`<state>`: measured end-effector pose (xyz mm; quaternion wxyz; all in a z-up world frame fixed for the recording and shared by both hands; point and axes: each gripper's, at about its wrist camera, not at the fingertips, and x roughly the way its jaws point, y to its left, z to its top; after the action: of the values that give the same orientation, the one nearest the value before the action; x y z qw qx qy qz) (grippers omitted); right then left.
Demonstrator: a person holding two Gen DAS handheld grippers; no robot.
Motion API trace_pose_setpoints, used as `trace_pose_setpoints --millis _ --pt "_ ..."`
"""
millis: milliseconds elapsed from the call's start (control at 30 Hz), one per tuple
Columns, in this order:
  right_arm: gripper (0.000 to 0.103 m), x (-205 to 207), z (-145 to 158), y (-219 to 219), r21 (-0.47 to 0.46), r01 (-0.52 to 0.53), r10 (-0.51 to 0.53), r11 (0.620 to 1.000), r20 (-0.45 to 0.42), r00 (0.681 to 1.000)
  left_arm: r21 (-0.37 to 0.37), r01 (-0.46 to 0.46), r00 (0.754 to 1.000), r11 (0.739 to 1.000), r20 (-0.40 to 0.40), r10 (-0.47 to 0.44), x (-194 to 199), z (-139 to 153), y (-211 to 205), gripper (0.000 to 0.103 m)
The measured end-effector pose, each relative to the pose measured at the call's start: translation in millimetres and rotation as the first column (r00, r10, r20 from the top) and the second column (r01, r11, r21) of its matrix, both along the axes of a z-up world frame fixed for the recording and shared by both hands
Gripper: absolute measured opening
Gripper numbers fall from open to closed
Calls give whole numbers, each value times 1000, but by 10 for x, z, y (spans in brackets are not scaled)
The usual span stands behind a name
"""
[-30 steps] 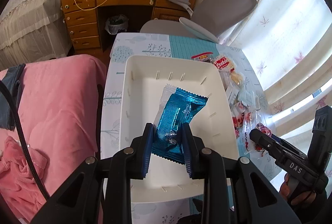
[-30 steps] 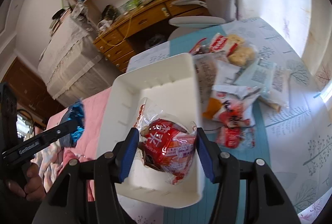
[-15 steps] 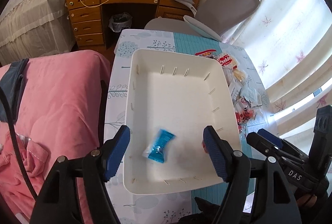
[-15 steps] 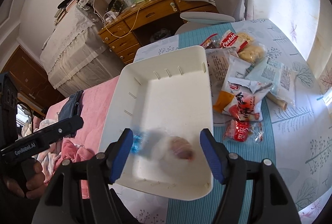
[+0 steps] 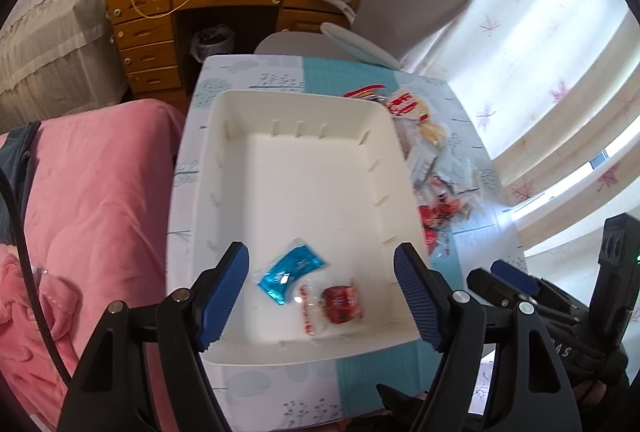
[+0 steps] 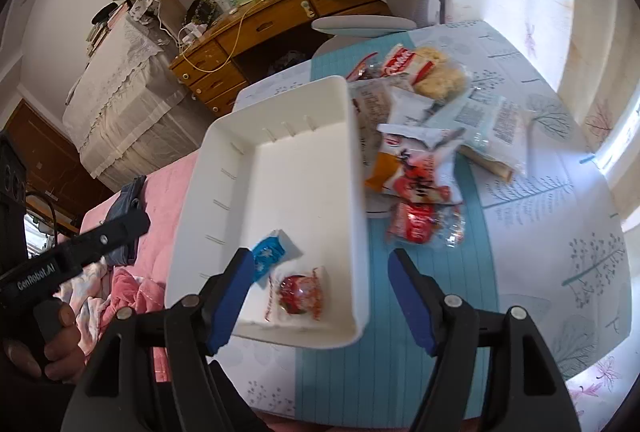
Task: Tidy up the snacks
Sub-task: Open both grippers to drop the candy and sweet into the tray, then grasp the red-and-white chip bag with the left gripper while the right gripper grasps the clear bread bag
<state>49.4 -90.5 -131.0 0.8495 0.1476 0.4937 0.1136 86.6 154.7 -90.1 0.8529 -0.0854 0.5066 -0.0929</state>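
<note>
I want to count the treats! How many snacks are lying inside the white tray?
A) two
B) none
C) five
A: the white tray holds just a blue packet and a red-wrapped snack near its front edge; the other snacks lie on the table beside it.

Wooden desk (image 5: 224, 4) and grey office chair (image 5: 404, 8) beyond the table, pink blanket (image 5: 96, 184) alongside.

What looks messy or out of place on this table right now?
The loose snack packets lie jumbled and overlapping on the table beside the white bin. Only a blue packet and a red one are inside it.
</note>
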Motion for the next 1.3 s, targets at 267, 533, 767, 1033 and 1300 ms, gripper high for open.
trace_pose_setpoints --millis 267,533,767,1033,1300 --pt "72 -68 2 -447 -13 32 -32 999 -24 999 -3 52 999 999 10 -52 -19 69 -532 74" --pt "72 41 7 -986 12 23 -22 1000 -59 998 -7 40 999 999 16 -40 45 92 -1059 74" --pt "72 259 -37 -1438 81 12 -4 997 -102 995 -3 -17 1000 1000 17 17 144 5 -1410 74" --pt "72 685 -208 -1755 121 -32 53 992 -170 984 48 -61 998 997 -2 61 336 -112 -1732 74" --pt "78 1098 -547 -1979 252 4 51 968 -214 976 151 -78 994 985 -59 88 514 -337 -2004 79"
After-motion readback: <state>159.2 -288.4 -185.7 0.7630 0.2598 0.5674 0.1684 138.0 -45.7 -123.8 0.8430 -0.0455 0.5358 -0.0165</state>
